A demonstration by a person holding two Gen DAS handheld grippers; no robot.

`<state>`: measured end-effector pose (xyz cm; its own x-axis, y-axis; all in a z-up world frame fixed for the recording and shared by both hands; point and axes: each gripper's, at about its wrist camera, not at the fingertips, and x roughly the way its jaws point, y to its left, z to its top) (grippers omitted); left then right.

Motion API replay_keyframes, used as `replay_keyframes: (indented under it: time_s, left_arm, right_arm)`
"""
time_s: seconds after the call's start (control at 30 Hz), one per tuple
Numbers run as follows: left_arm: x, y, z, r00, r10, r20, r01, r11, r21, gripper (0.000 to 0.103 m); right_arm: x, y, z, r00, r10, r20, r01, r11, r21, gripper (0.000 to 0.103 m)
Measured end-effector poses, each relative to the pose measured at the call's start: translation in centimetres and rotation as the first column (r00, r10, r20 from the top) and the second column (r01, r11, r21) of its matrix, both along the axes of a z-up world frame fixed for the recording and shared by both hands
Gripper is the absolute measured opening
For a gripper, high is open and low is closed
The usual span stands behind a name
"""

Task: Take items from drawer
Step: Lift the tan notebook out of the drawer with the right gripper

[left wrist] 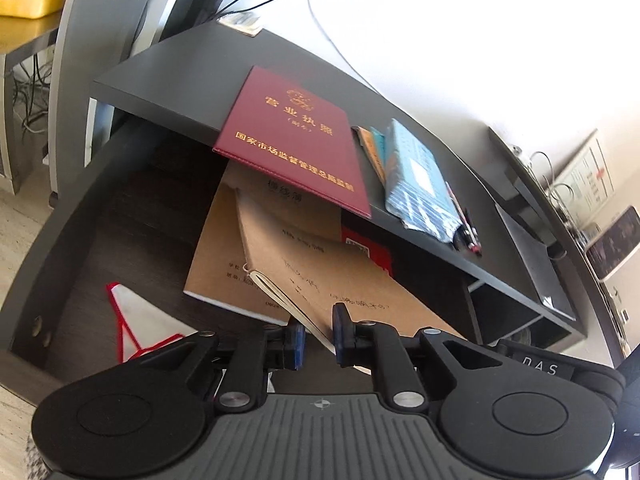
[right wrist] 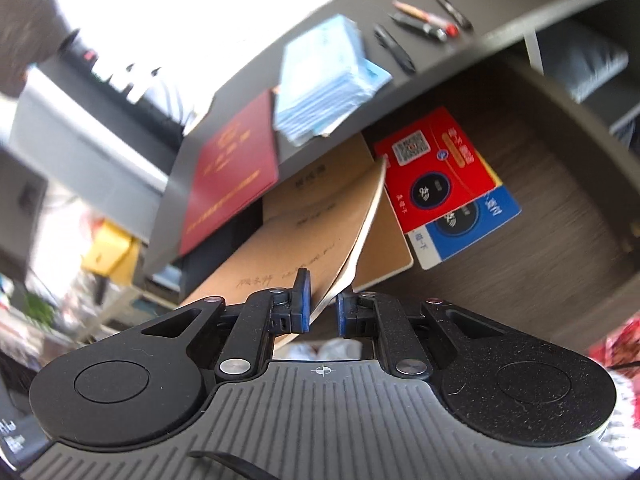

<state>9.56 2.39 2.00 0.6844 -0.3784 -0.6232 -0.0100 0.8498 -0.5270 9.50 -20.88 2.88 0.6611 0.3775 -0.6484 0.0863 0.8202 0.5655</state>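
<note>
In the left wrist view, the left gripper [left wrist: 319,336] has its blue-padded fingers [left wrist: 341,328] set narrowly around the near edge of a tilted brown notebook [left wrist: 340,280], though it is hard to tell whether the pads actually press it. In the right wrist view, the right gripper [right wrist: 323,308] meets the same notebook [right wrist: 304,248] from the other side, its fingers [right wrist: 303,300] likewise narrow, with the notebook's pale page edge passing between them. The notebook rises out of the open drawer [left wrist: 132,216], leaning above a second brown notebook [left wrist: 224,264] that lies flat on the drawer floor. To the left in the drawer lies a white cloth with red trim [left wrist: 140,320]; to the right, partly under the notebooks, sit a red card [right wrist: 436,168] and a blue card [right wrist: 476,220]. Beyond, on the dark table [left wrist: 192,72] above the drawer, a maroon certificate folder [left wrist: 292,140] overhangs the front edge, a stack of light blue booklets [left wrist: 420,180] lies just beside it, and several pens [right wrist: 424,24] lie farther along.
</note>
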Motion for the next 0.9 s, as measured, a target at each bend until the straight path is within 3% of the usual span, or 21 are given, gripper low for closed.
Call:
replay_keyframes:
  time_s: [0.23,0.57,0.73,0.9]
  left_arm:
    - [-4.0,-0.4,1.5,1.000,-0.008,0.027,0.008,1.000,-0.002,0.013]
    - [-8.2,-2.8,5.0,0.991,-0.094,0.099,0.088,0.994,0.063,0.019]
    - [-9.4,-4.4,6.6,0.974,-0.166,0.152,0.154,0.984,0.088,0.020]
    - [-10.2,-6.3,7.8,0.950,-0.245,0.193,0.226,0.967,0.116,0.019]
  right_arm:
    - [-4.8,0.7,2.5,0.998,0.038,0.055,-0.032,0.995,-0.096,0.015]
    - [-10.3,-1.6,5.4,0.994,0.022,0.105,-0.013,0.996,-0.085,0.016]
    - [-12.9,-3.6,6.0,0.993,-0.012,0.116,0.019,0.998,-0.068,0.017]
    - [-15.6,-4.6,7.1,0.985,-0.048,0.164,0.071,0.988,-0.139,0.017]
